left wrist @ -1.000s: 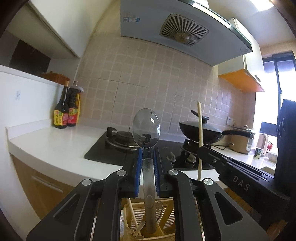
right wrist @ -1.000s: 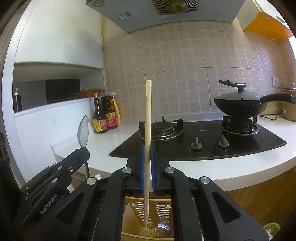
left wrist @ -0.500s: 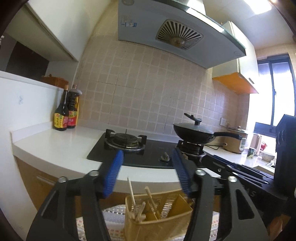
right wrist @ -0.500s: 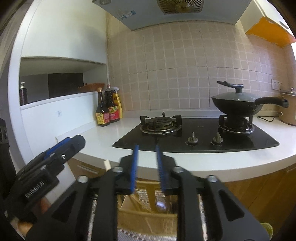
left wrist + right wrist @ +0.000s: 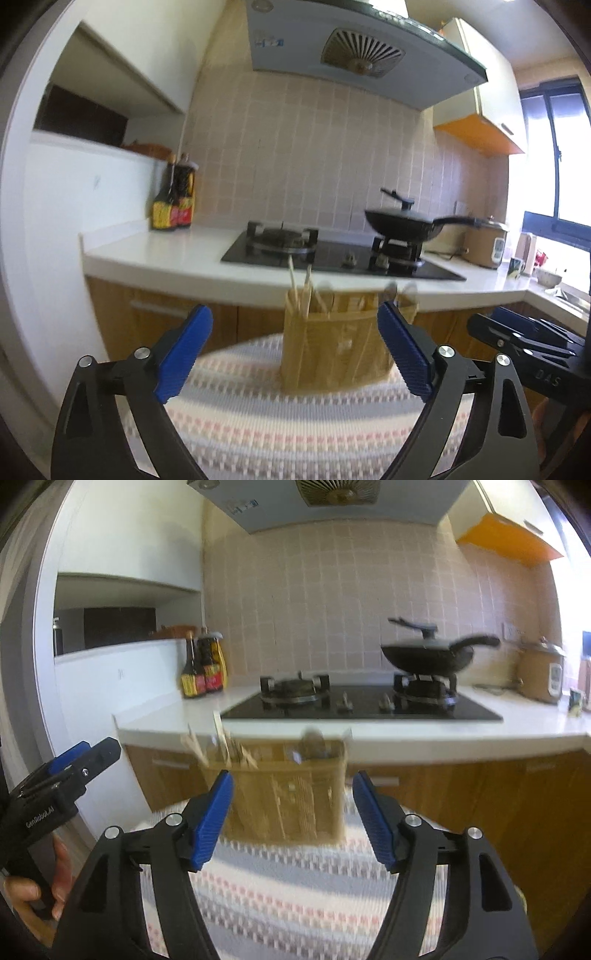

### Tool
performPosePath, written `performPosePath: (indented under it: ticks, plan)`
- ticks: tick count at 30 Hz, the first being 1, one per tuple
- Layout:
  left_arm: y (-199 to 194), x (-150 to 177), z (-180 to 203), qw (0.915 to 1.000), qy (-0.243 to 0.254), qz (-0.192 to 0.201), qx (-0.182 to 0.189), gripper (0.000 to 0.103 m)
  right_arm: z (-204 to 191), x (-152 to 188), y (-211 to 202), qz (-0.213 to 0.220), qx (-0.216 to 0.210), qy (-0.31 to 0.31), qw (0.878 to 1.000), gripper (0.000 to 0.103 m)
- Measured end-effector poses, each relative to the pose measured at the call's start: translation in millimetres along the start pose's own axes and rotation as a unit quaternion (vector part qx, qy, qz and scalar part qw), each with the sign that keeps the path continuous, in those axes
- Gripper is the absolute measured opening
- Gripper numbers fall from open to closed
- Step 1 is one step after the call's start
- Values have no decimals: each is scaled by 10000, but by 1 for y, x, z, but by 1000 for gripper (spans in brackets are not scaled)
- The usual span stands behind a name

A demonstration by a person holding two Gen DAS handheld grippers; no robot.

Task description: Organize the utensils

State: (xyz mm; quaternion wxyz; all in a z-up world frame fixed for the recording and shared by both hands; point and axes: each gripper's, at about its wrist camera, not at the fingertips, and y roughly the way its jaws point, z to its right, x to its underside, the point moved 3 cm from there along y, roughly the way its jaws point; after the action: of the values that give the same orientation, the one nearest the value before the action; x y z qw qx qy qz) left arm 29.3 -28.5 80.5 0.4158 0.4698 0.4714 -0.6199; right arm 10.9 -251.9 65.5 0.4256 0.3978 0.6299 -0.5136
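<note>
A tan utensil holder (image 5: 334, 349) (image 5: 280, 797) stands on a striped woven cloth (image 5: 280, 417) (image 5: 295, 893). Wooden chopsticks (image 5: 299, 291) (image 5: 225, 746) stick up from its left side and spoon bowls (image 5: 400, 290) (image 5: 312, 744) from its right. My left gripper (image 5: 295, 332) hangs back from the holder, its jaws opening wide with nothing between the blue pads. My right gripper (image 5: 291, 797) is likewise in front of the holder, jaws opening and empty. Each gripper shows at the edge of the other's view, the right gripper (image 5: 524, 339) and the left gripper (image 5: 66, 768).
Behind the holder runs a white counter (image 5: 155, 254) with a black gas hob (image 5: 332, 254), a lidded black wok (image 5: 406, 221), sauce bottles (image 5: 173, 199) and a rice cooker (image 5: 484, 243). Wooden cabinet fronts (image 5: 480, 786) sit below. A hand (image 5: 22, 890) grips the left tool.
The left gripper let go of the spoon and the right let go of the chopstick; both now stand in the holder. Both grippers opened and pulled back and down from the holder.
</note>
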Motion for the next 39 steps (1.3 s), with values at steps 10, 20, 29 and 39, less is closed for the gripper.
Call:
performPosePath:
  ticks: [10,20,29,39]
  plan:
    - [-11,64,7,9969,223,-30,-758,90,-7,50,-8,480,880,-379,9942,88]
    - [-18,72,12,9930,399,349,-1058,94,5,68,11,8,493,-25,9988,91]
    - [-12,76,21,9924,644,147,-1042,95,2,74,23,-272,461,-83,9985,91]
    - [-9,78,17,9931,522,3,-1046,95,4,74,24,-320,473,-48,9984,92]
